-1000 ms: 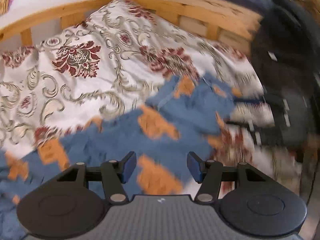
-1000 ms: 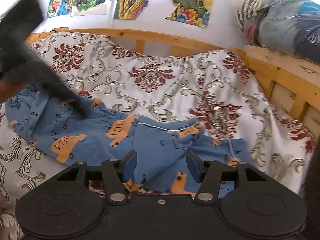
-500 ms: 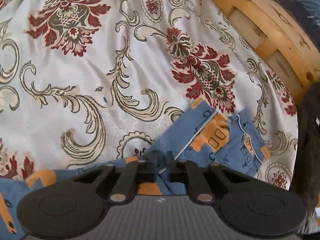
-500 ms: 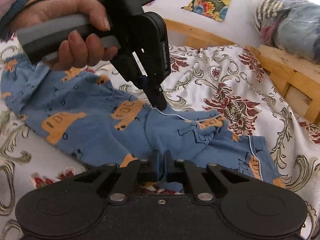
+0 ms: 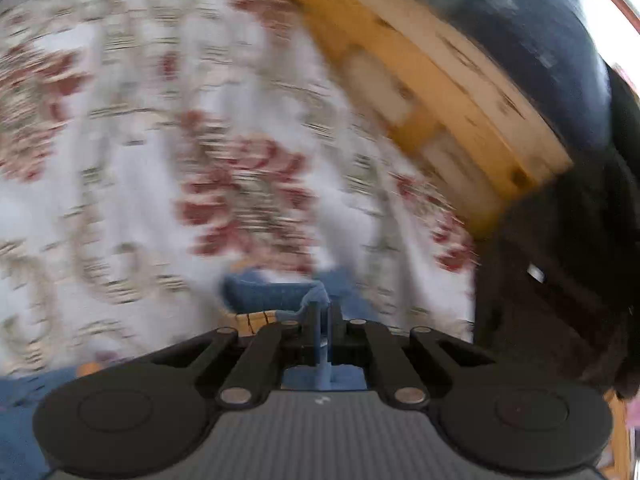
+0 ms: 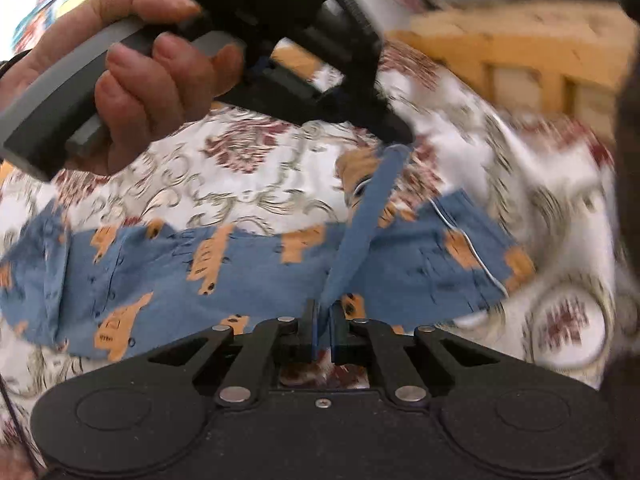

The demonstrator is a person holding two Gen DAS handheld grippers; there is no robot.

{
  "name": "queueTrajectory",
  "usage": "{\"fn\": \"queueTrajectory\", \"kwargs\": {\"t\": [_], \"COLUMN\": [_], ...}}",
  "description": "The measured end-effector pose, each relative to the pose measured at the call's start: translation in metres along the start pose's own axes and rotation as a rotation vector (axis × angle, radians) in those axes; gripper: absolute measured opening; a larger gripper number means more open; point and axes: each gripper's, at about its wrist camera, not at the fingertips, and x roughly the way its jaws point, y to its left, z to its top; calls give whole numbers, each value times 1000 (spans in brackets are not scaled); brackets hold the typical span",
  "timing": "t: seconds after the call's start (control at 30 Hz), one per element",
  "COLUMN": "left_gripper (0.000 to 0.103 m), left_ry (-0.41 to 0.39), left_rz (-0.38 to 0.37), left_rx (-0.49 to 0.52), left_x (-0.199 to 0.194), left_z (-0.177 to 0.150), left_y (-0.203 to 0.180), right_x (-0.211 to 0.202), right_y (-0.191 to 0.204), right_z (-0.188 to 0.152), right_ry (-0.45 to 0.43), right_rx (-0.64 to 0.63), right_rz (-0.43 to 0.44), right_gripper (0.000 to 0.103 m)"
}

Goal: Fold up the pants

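Observation:
The blue pants [image 6: 248, 264] with orange car prints lie across the floral bedsheet [image 6: 240, 168]. My right gripper [image 6: 323, 312] is shut on a fold of the pants cloth. A taut strip of cloth runs from it up to my left gripper [image 6: 400, 136], which a hand holds above the bed and which is shut on the strip's other end. In the blurred left wrist view my left gripper [image 5: 324, 312] is shut on blue cloth [image 5: 276, 292], with little of the pants showing beyond it.
A wooden bed rail [image 5: 440, 80] runs along the far side of the sheet, also in the right wrist view [image 6: 520, 56]. Dark bundles [image 5: 560, 52] sit beyond the rail. A dark shape [image 6: 628, 160] fills the right edge.
A second ago both grippers were open above the pants. Both then shut on the cloth. Now both have lifted and swung right, and a strip of cloth is stretched between them.

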Motion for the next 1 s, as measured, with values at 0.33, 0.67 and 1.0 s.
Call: {"fn": "queueTrajectory", "kwargs": {"t": [0.33,0.67,1.0], "left_gripper": [31,46,9], "left_ry": [170,122,224], "left_rz": [-94,92,6], "left_rx": [250,387,334], "left_x": [78,71,97], "left_z": [-10,23,32], "left_y": [-80,-32,-8], "right_x": [-15,3,11], "right_y": [-46,-90,-92], "right_z": [2,17,16], "right_ry": [-22,-58,-45], "right_rx": [188,307,334], "right_rz": [-95,-177,-182], "right_gripper": [44,28,0]}}
